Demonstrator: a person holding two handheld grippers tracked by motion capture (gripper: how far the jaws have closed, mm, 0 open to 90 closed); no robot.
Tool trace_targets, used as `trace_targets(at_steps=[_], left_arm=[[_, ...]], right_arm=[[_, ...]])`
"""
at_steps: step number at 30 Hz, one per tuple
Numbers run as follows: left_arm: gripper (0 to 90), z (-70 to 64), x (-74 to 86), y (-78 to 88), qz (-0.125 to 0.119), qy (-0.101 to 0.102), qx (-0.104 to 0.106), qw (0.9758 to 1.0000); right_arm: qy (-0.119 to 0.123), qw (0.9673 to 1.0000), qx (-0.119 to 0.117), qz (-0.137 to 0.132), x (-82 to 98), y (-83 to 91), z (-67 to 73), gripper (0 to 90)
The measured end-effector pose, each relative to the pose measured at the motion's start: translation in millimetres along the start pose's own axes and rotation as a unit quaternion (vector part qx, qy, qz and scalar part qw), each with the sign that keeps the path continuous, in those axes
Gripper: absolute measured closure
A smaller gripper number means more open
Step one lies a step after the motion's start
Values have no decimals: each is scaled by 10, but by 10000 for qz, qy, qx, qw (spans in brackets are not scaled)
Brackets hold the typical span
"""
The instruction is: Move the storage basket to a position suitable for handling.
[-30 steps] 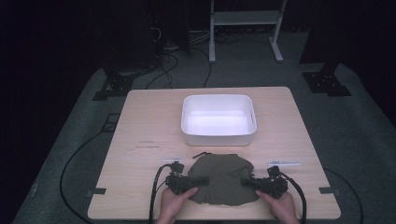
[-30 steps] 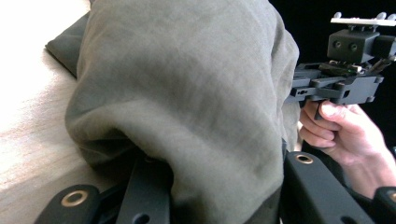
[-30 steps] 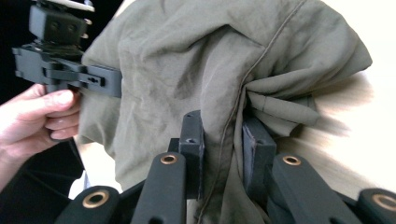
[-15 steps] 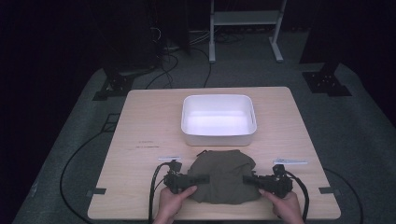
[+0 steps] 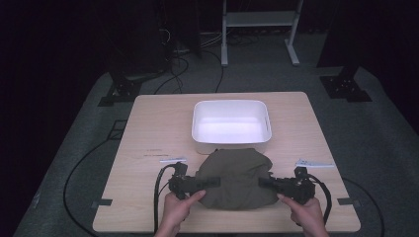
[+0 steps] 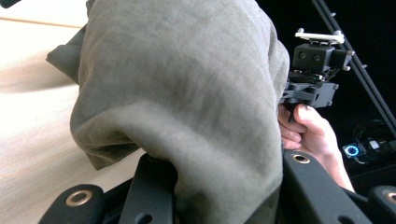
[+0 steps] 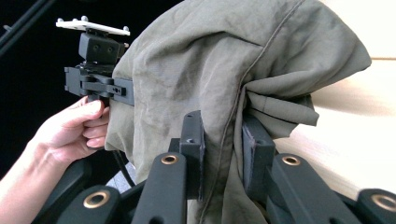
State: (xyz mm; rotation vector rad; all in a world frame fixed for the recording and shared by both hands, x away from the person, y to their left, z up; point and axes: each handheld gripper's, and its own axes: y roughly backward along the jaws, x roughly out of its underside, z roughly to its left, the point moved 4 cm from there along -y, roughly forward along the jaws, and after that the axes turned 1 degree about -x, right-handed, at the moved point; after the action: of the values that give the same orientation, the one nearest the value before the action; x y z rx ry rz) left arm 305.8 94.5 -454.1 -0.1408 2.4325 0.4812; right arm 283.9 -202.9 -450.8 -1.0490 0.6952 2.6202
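An olive-green cloth [image 5: 236,178] hangs bunched between my two grippers just above the near part of the wooden table [image 5: 148,128]. My left gripper [image 5: 207,181] is shut on the cloth's left edge, and my right gripper [image 5: 264,181] is shut on its right edge. In the left gripper view the cloth [image 6: 187,88] drapes over the jaws, with the other gripper [image 6: 315,74] and its hand beyond. In the right gripper view the cloth [image 7: 224,74] is pinched between the two pads [image 7: 194,149].
A white rectangular tub [image 5: 231,124], empty, stands just behind the cloth at the table's middle. Two small white strips [image 5: 173,160] [image 5: 314,163] lie on the table left and right of the cloth. Cables trail off the near edge. Dark floor and stands surround the table.
Both grippers have risen with the cloth, which has lifted off the table and gathered into a taller bundle.
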Motion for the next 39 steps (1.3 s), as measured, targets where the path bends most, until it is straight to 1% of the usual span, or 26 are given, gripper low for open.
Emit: trace_targets(at_steps=[1, 3, 5, 6, 9, 10, 13, 15, 16, 18, 24, 26, 28, 30, 34, 37, 39], left_arm=[[667, 0, 0, 0, 0, 0, 0, 10000], [666, -60, -49, 54, -49, -31, 22, 10000], [667, -68, -60, 68, -47, -44, 30, 10000], [666, -94, -87, 96, -80, -40, 51, 9999], [667, -113, -108, 123, -74, -65, 49, 9999], [667, -137, -128, 142, -94, -42, 58, 9999], [666, -164, -153, 156, -110, -36, 62, 9999], [667, -186, -188, 167, -126, -59, 75, 9999], [667, -198, -208, 170, -143, -49, 92, 9998], [667, -221, -256, 176, -184, -51, 105, 9998], [667, -279, -415, 204, -228, -115, 120, 9996], [666, -284, -439, 208, -236, -137, 119, 9996], [666, -287, -484, 215, -234, -160, 105, 9995], [667, -278, -514, 213, -240, -155, 116, 9995], [667, -238, -548, 213, -246, -107, 147, 9995], [667, -232, -564, 215, -266, -61, 172, 9995], [666, -232, -591, 213, -290, -70, 196, 9994]], right_arm=[[10, 10000, -3, 0, -15, 5, 20, 738], [76, 10000, -15, -24, -55, 11, 62, 738], [102, 9999, -35, -31, -94, 14, 102, 737], [124, 9999, -46, -37, -112, 14, 120, 737], [138, 9999, -56, -48, -142, 13, 154, 738], [150, 9999, -59, -55, -166, 14, 186, 738], [156, 9998, -77, -75, -190, 20, 213, 738], [185, 9998, -86, -84, -227, 35, 237, 737], [208, 9997, -118, -109, -272, 48, 255, 737], [219, 9996, -114, -122, -292, 53, 262, 737], [352, 9991, -137, -194, -483, 88, 329, 737], [353, 9991, -135, -207, -507, 88, 332, 737], [368, 9990, -134, -218, -572, 79, 334, 737], [370, 9990, -134, -222, -582, 76, 333, 737], [350, 9991, -121, -217, -627, 49, 309, 737], [311, 9992, -140, -195, -654, 40, 308, 737], [340, 9992, -135, -188, -684, 47, 322, 737]])
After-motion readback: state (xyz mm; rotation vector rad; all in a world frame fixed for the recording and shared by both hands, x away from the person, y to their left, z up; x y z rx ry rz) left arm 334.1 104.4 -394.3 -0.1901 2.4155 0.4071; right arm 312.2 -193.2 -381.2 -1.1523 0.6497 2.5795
